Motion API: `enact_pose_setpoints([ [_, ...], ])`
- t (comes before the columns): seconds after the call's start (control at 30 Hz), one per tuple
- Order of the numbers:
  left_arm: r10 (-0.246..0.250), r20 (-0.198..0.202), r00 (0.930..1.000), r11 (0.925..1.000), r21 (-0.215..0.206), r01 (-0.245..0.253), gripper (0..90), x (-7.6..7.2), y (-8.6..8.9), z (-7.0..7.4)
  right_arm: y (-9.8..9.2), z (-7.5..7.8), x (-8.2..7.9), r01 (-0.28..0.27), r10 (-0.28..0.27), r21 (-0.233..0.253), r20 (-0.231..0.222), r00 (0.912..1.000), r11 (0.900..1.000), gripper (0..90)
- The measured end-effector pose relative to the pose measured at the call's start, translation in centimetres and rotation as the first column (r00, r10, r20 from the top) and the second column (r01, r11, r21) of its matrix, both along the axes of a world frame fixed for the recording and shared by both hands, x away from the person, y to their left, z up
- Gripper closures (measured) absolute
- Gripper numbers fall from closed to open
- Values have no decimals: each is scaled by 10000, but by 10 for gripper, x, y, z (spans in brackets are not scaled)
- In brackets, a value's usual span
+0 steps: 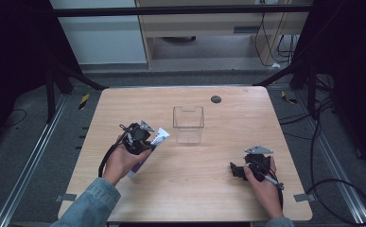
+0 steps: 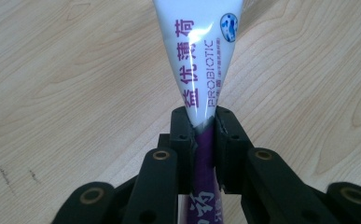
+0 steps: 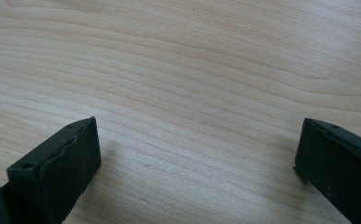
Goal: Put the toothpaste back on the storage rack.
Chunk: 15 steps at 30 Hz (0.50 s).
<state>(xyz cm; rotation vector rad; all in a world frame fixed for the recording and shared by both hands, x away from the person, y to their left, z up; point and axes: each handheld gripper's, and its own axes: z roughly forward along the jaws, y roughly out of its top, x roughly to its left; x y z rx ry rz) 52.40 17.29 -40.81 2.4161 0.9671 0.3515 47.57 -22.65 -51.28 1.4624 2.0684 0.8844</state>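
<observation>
Tube: white-and-purple toothpaste tube (image 2: 201,70), pinched between the jaws of the left gripper (image 2: 205,122); in the left gripper view the jaws are closed on its narrow waist, where white print gives way to purple.
Tube axis: long axis runs straight ahead of the left gripper, in line with the jaws; the wide flat white end fans out forward, the purple part runs back under the gripper toward the hand.
Tube height: in the high view the tube (image 1: 160,136) slants, white end up and forward of the left gripper (image 1: 138,135), purple end low near the tabletop (image 1: 209,189); whether it touches the wood I cannot tell.
Container: clear plastic bin (image 1: 188,124), open top, upright, ahead and to the right of the left gripper; the tube's white end points roughly toward it, near but apart.
Nearer hand: left gripper is much the nearer to the bin; right gripper (image 1: 239,171) sits well apart, behind and to the right of it.
Right gripper: jaws wide apart, nothing between them, bare wood beneath in the right gripper view.
Judgement: step in hand looks like carrying the tube to the bin; the move turns on swinging the leading white end forward-right over the rim, then tilting so the long axis drops inside.
</observation>
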Motion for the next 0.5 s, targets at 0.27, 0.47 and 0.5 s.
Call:
enact_pose_setpoints([
  [0.27, 64, 190, 9998, 9999, -121, -62, 789, 0, 2, 7, 0, 0, 0, 2, -2, 2, -4, 10000, 10000, 3],
  [0.47, 107, 420, 9991, 9996, -277, -96, 789, 1, 1, 17, 0, 0, 0, 2, -2, -5, 0, 10000, 10000, 3],
  [0.5, 105, 467, 9989, 9995, -288, -91, 789, 1, 1, 19, 0, 0, 0, 2, -2, -1, 2, 10000, 10000, 3],
])
